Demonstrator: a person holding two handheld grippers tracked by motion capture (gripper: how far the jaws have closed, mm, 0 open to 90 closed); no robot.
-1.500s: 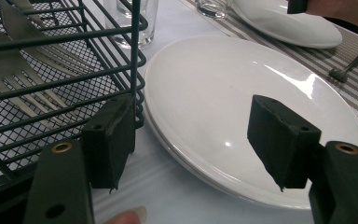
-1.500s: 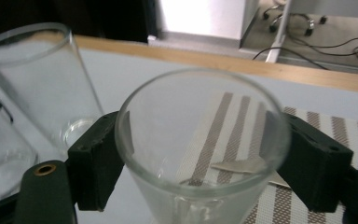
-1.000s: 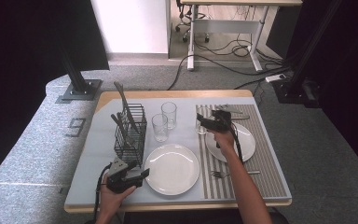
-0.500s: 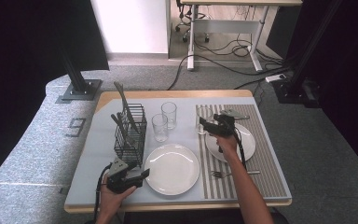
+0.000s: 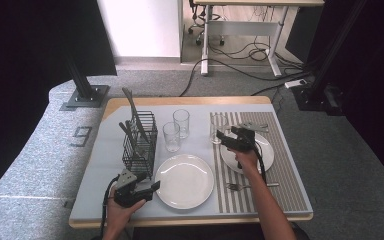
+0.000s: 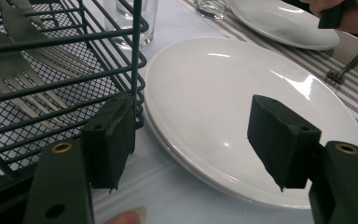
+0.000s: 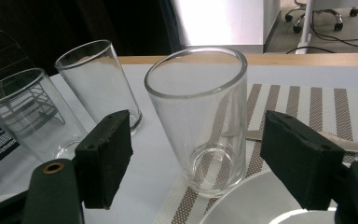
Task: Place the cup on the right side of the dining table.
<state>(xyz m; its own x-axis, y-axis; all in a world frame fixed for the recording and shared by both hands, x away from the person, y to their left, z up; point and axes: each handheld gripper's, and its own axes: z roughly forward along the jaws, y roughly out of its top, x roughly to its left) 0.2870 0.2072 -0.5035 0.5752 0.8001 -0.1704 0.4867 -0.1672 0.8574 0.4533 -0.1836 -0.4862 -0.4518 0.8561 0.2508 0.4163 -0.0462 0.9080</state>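
A clear glass [image 7: 200, 126] stands upright at the left edge of the striped placemat [image 5: 280, 190]. My right gripper [image 7: 203, 158] is open just in front of it, its jaws wide on either side without touching it. In the high view the right gripper [image 5: 235, 137] hovers over a small white plate [image 5: 260, 150], with the glass [image 5: 217, 127] just beyond it. My left gripper [image 5: 136, 191] rests open near the front left of the table. From the left gripper [image 6: 193, 140], a large white plate [image 6: 242, 88] lies ahead and a wire basket [image 6: 51, 70] is at the left.
Two more glasses [image 5: 181, 122] [image 5: 171, 136] stand between the basket [image 5: 140, 142] and the placemat. Forks [image 6: 23, 79] lean inside the basket. A fork [image 5: 252, 186] lies on the placemat's near part, and another utensil [image 5: 254, 125] at its far end.
My right gripper has drawn back slightly toward the person, behind the glass on the placemat. The left gripper has stayed where it was.
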